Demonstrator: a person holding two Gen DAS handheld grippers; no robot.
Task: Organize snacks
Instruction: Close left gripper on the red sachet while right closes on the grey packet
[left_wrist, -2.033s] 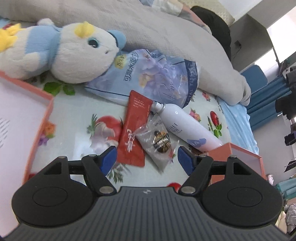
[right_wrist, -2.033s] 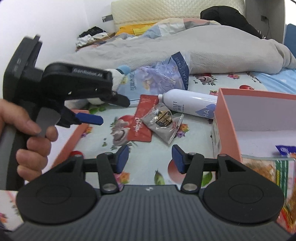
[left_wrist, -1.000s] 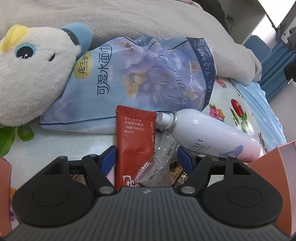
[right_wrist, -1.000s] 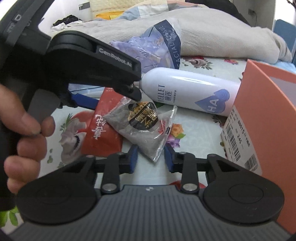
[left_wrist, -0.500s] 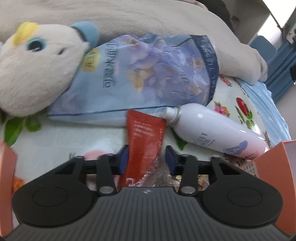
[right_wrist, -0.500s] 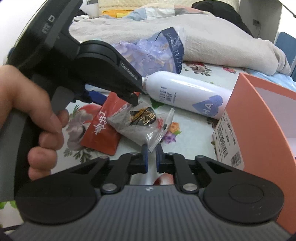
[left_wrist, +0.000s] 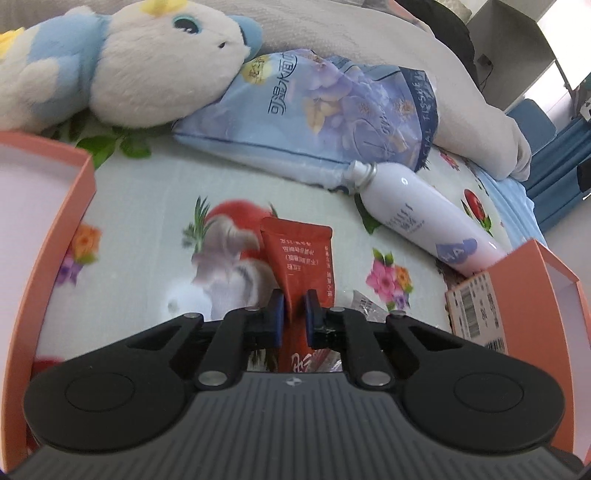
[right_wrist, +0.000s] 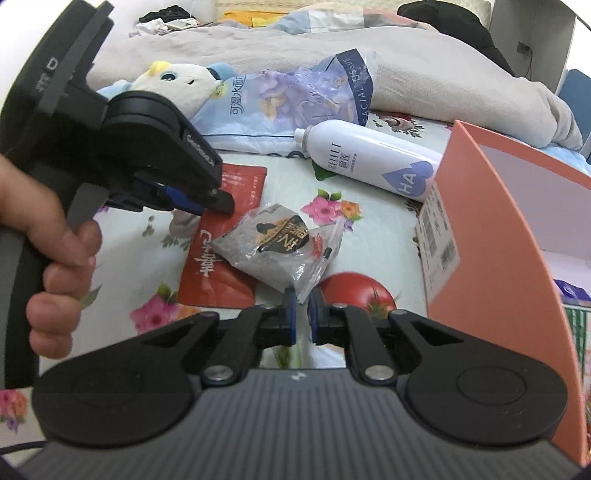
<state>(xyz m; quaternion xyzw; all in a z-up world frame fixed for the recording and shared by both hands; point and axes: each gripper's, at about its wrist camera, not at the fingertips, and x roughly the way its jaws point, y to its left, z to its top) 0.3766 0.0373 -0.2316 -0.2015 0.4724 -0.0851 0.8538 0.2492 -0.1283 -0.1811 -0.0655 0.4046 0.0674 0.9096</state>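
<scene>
Beyond red packet (left_wrist: 300, 258): white bottle (left_wrist: 417, 218), tissue pack (left_wrist: 332, 122), plush toy (left_wrist: 147, 66).

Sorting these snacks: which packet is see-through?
The grey packet with the black-and-gold label, pinched by the right gripper. The red packet under it is opaque.

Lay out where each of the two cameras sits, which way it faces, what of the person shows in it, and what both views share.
Left wrist: on the left tool, aimed down at the bedspread; its jaws are closing on the red sachet; no body part shows.
Right wrist: on the right tool, aimed down and across the bed; it pinches the clear snack packet; a hand holding the left tool shows.
Shared: sachet, white bottle, tissue pack, plush toy, orange box.
</scene>
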